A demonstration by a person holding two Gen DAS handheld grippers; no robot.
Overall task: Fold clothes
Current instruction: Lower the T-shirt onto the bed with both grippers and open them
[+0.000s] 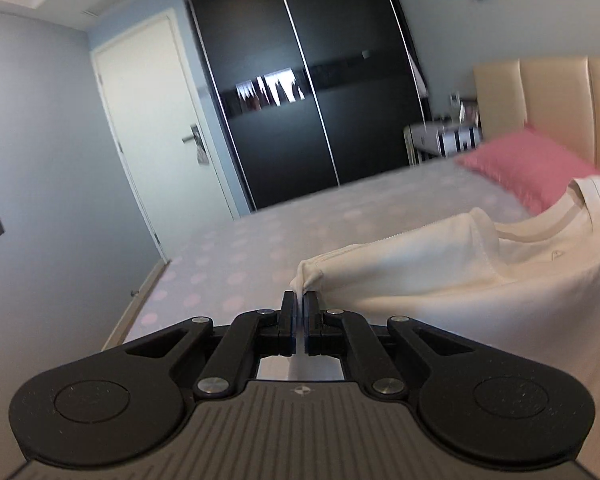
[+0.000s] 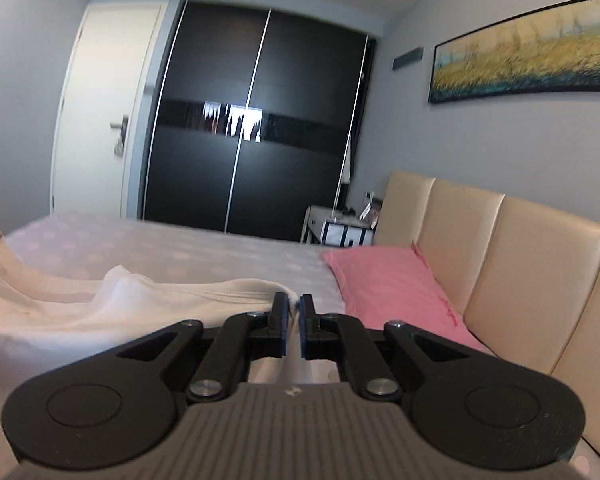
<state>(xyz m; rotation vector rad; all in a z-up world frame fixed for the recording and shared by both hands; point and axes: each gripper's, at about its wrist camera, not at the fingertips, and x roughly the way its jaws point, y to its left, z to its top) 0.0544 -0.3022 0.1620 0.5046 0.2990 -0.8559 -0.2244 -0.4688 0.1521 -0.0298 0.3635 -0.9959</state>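
A cream white T-shirt (image 1: 460, 272) lies on the bed, collar toward the headboard. My left gripper (image 1: 300, 300) is shut on a corner of the shirt's edge and holds it just above the bedsheet. In the right wrist view the same shirt (image 2: 80, 304) spreads to the left. My right gripper (image 2: 294, 304) is shut on another corner of its hem, close to the pink pillow (image 2: 388, 284).
The bed has a pale sheet with pink dots (image 1: 236, 248) and a beige padded headboard (image 2: 500, 248). A pink pillow (image 1: 528, 168) lies by the headboard. A black sliding wardrobe (image 2: 252, 120), a white door (image 1: 148, 112) and a small bedside table (image 2: 336, 228) stand beyond the bed.
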